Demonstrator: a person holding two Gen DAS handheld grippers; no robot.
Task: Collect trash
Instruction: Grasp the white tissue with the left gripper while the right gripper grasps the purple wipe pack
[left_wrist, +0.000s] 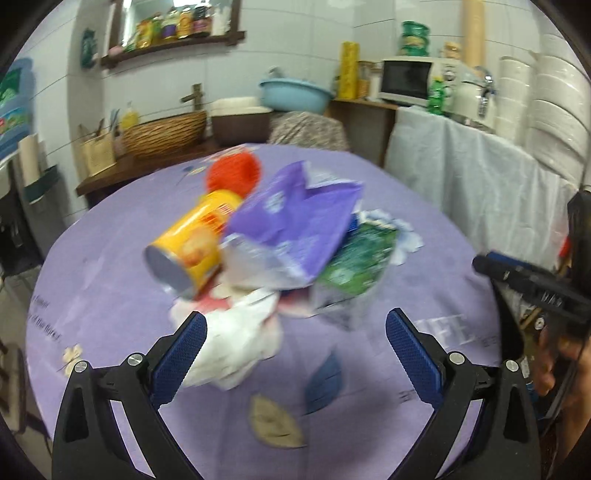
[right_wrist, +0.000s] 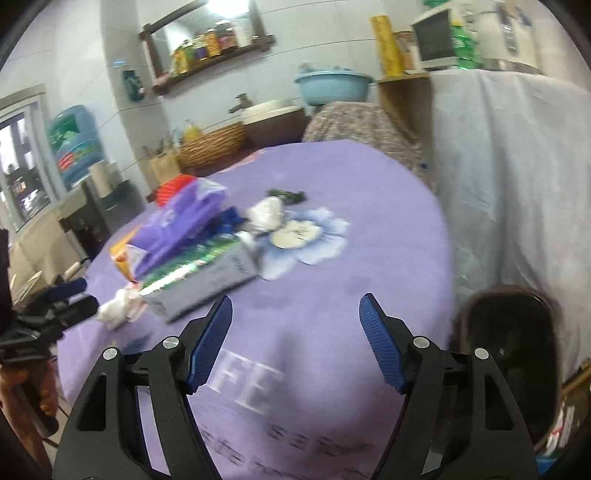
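A heap of trash lies on the round purple tablecloth (left_wrist: 110, 295). It holds a yellow can (left_wrist: 192, 243) on its side, a purple bag (left_wrist: 295, 218), a green carton (left_wrist: 354, 258), a red ribbed piece (left_wrist: 234, 173) and a crumpled white wrapper (left_wrist: 240, 343). My left gripper (left_wrist: 295, 321) is open just before the heap, and the white wrapper lies by its left finger, not pinched. My right gripper (right_wrist: 295, 302) is open over bare cloth, with the carton (right_wrist: 207, 280) and purple bag (right_wrist: 181, 225) ahead to its left. A white tissue wad (right_wrist: 267, 212) lies apart, farther back.
A dark bin (right_wrist: 513, 350) stands off the table's right edge. A cloth-draped counter (left_wrist: 461, 166) with a microwave (left_wrist: 406, 79) is behind on the right. A wicker basket (left_wrist: 166, 134) and a blue basin (left_wrist: 295, 94) sit on a bench beyond the table. A hand (left_wrist: 554, 362) holds the right gripper.
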